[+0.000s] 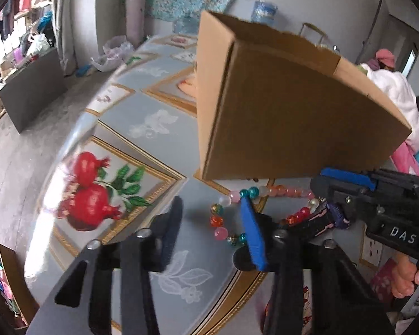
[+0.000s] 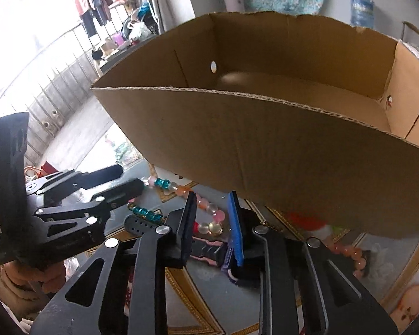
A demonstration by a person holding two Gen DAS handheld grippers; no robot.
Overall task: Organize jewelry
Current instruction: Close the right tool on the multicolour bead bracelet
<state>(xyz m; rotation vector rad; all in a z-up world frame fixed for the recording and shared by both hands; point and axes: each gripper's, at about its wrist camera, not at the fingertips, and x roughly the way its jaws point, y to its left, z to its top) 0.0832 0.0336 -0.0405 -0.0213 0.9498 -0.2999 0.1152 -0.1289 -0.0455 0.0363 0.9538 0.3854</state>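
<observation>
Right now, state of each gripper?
Left gripper: open, straddling the bead bracelet, not pinching.
Right gripper: narrowed around the same beads; grip cannot be told.

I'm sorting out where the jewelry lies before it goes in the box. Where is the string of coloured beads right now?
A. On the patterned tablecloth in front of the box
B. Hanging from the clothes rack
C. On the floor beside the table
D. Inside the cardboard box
A: the beads lie on the tablecloth just in front of the cardboard box, whose visible interior holds no beads in the right wrist view.
</observation>
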